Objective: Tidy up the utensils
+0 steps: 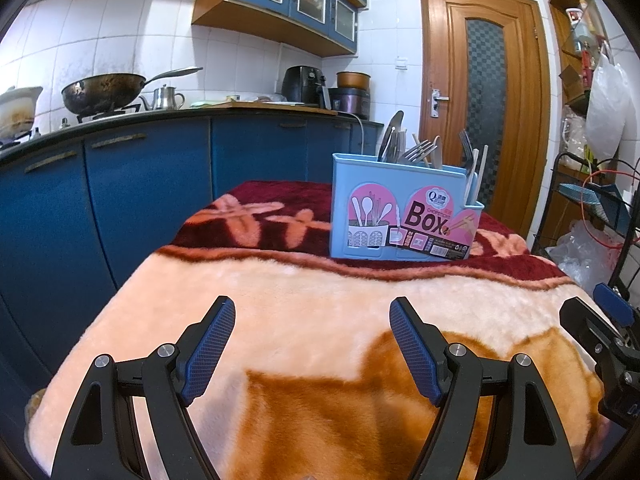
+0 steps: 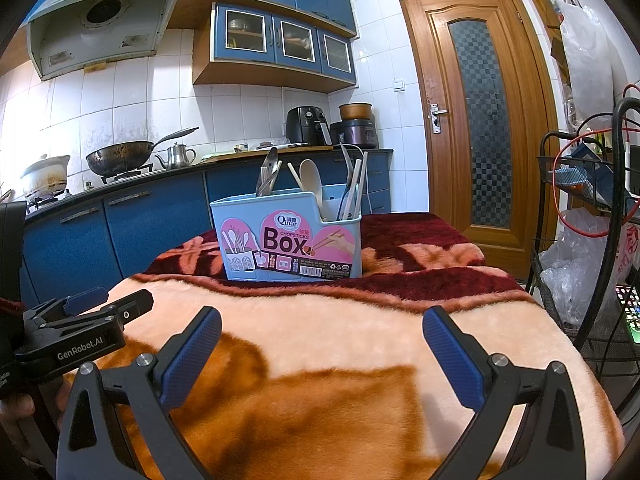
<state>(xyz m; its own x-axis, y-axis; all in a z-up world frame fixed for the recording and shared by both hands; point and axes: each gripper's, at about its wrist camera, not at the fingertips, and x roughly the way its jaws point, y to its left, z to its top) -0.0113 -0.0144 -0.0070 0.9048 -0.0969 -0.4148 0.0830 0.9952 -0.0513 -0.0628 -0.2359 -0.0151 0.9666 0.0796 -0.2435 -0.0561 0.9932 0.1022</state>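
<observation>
Only leftward: forks (image 1: 420, 148) above box (image 1: 400, 216)

A lived-in home kitchen. Glossy white wall tiles (image 2: 132, 96) back a dark worktop (image 2: 120, 188) over blue cupboard doors (image 2: 152, 228), where a blackened steel wok (image 2: 120, 158) sits on a gas burner beside a small metal teapot (image 2: 176, 156). A grey extractor hood (image 2: 100, 28) hangs above; blue glass-fronted wall cabinets (image 2: 280, 40), a black air fryer (image 2: 308, 124) and a varnished wooden door (image 2: 476, 120) complete it.
</observation>
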